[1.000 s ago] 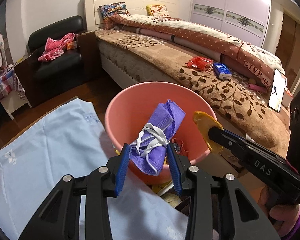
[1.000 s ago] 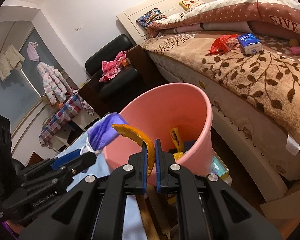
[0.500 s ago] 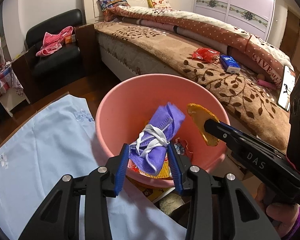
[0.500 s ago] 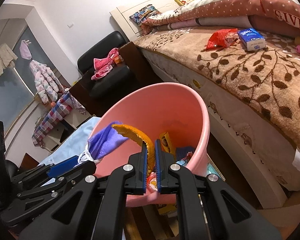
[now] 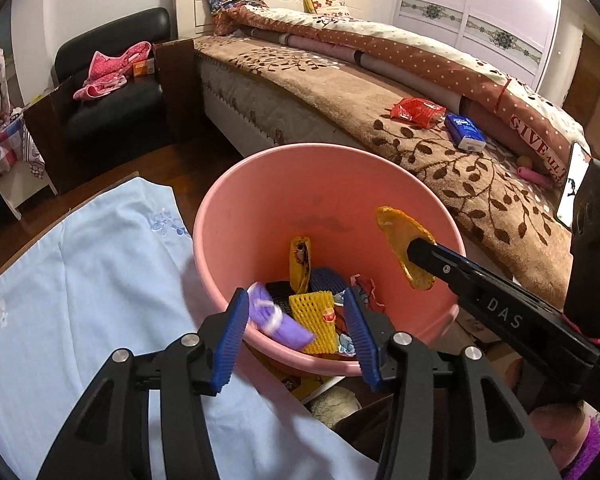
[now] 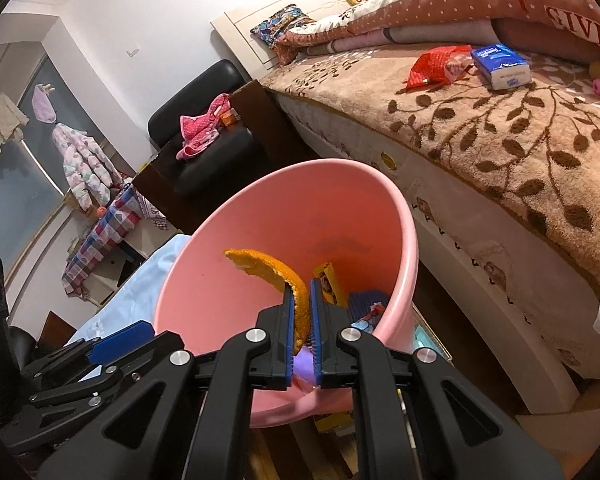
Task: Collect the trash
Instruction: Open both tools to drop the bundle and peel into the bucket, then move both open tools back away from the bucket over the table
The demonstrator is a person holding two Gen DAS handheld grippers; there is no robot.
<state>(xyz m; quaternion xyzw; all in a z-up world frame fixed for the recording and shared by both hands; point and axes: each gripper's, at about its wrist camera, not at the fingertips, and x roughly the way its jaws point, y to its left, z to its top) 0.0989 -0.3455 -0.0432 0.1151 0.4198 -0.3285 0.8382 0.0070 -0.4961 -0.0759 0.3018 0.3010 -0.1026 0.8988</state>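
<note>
A pink bin [image 5: 236, 184] stands between the table and the bed; it also shows in the right wrist view [image 6: 396, 216]. My left gripper [image 5: 296, 320] is open and empty over the bin's near rim. The purple face mask [image 5: 276, 322] lies inside the bin beside a yellow foam net [image 5: 314, 316] and other wrappers. My right gripper [image 6: 300, 300] is shut on an orange peel [image 6: 276, 270] and holds it over the bin; the peel also shows in the left wrist view [image 5: 400, 240].
A light blue cloth [image 5: 80, 280] covers the table at the left. A bed [image 5: 340, 92] at the right carries a red wrapper [image 5: 416, 110] and a blue tissue pack [image 5: 466, 132]. A black chair [image 5: 112, 92] stands behind.
My left gripper opened and the purple mask dropped into the bin. Both grippers moved forward over the bin. The right gripper still holds the peel.
</note>
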